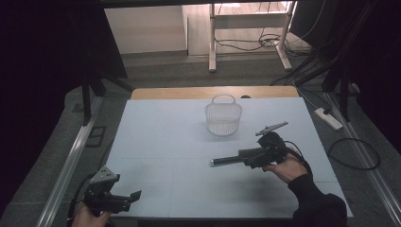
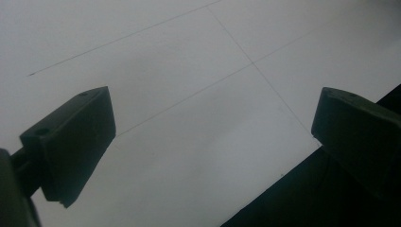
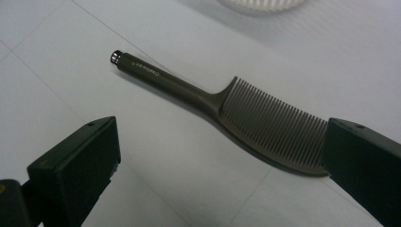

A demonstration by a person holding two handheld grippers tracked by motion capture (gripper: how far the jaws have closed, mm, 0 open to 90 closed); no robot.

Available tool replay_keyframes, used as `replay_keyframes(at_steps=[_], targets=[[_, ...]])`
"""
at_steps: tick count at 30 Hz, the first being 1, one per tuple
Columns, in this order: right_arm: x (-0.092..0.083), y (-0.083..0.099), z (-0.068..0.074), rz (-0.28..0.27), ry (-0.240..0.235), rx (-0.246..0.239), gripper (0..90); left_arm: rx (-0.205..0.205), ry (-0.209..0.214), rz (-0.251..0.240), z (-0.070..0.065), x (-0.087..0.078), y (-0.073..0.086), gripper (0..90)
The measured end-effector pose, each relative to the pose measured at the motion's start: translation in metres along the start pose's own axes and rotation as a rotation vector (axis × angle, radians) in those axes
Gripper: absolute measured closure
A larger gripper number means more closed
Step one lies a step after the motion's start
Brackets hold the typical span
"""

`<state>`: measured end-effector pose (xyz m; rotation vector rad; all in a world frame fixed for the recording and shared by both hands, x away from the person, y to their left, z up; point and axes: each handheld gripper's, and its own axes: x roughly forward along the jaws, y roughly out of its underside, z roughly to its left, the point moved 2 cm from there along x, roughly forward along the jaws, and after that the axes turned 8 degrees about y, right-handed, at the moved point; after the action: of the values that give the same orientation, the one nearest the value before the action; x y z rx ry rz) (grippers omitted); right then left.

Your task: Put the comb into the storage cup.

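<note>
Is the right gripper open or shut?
Open. The right gripper has its jaws spread wide apart, with the comb lying on the table between them.

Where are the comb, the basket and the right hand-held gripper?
comb [image 3: 265, 120]: right gripper view, on its teeth.
basket [image 1: 223, 119]: high view, on its mesh wall.
right hand-held gripper [image 3: 222, 156]: right gripper view, midway between its open jaws.

1. Table: covered by a pale sheet crossed by thin seam lines, with a wooden edge showing along the far side.
2. Basket: white mesh, upright near the far middle (handle raised).
3. Comb: dark, lying flat on the sheet, handle pointing left, nearer than the basket.
</note>
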<state>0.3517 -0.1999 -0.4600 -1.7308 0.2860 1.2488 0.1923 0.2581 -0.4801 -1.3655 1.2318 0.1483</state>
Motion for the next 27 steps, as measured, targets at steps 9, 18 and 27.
replay_keyframes(at_steps=[9, 18, 27], targets=[[0.008, -0.010, 0.007, 0.019, 0.001, -0.031, 0.0, -0.004, 0.008, -0.007, 0.000, 0.000, 0.001, 1.9], [0.016, -0.020, 0.014, 0.031, 0.024, -0.073, 2.3, -0.006, 0.011, -0.011, 0.001, -0.001, 0.001, 2.0], [0.022, -0.029, 0.015, 0.026, 0.032, -0.081, 14.1, -0.009, 0.012, -0.013, 0.001, -0.001, 0.001, 2.0]])
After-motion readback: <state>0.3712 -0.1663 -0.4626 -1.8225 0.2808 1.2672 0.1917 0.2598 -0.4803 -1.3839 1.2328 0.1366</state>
